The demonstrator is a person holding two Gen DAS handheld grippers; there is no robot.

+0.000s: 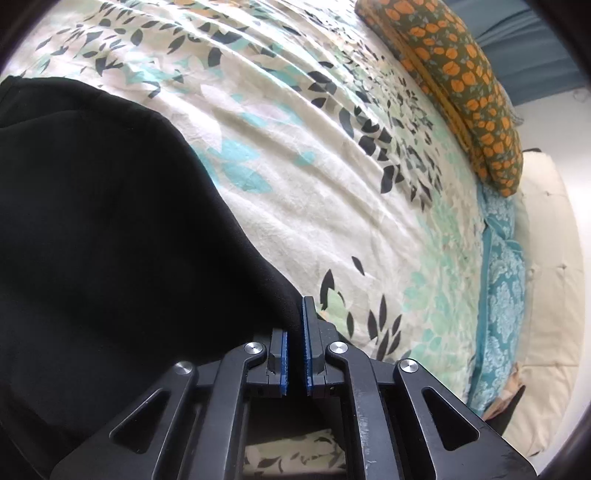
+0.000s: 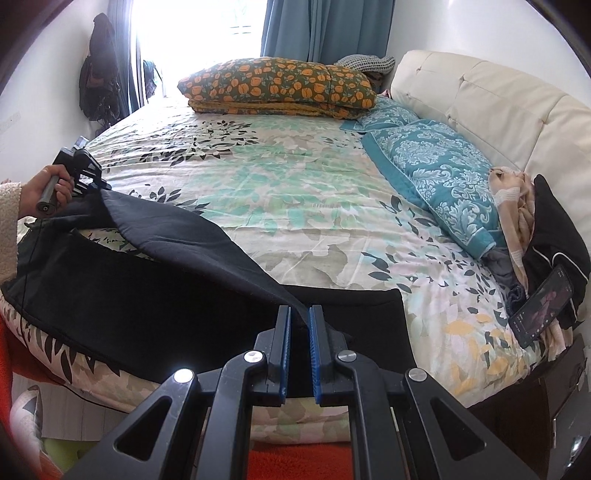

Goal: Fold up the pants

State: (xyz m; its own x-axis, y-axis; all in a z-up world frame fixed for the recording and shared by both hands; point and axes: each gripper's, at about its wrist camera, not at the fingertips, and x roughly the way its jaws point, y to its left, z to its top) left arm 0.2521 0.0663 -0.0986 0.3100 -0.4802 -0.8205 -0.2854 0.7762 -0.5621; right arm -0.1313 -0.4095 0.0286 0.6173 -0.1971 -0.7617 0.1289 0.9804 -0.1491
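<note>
Field notes. My left gripper (image 1: 295, 321) has its blue-padded fingers pressed together on an edge of the black fabric pants (image 1: 110, 240); cloth runs straight into the narrow slot between the pads. From the right wrist view I see that same gripper (image 2: 96, 185) at the far left of the bed, a hand (image 2: 48, 186) in a cream fleece sleeve around its grey handle, lifting one pant corner off the covers.

My right gripper (image 2: 300, 325) is likewise pinching black cloth: a raised fold of the pants (image 2: 166, 288) comes down to the pads and disappears between them. The jaws leave only a thin gap, filled by fabric.

The pants lie along the near edge of the bed, on the cream bedspread with teal and dark leaf print (image 2: 280, 192), the upper layer held taut between my two grippers, the lower layer flat and hanging slightly over the mattress edge.

Elsewhere: an olive pillow with orange flowers (image 2: 277, 86) at the far side, teal damask pillows (image 2: 436, 177) by the cream padded headboard (image 2: 498, 99), a dark smartphone (image 2: 541, 306) propped at right, blue curtains (image 2: 325, 29).
</note>
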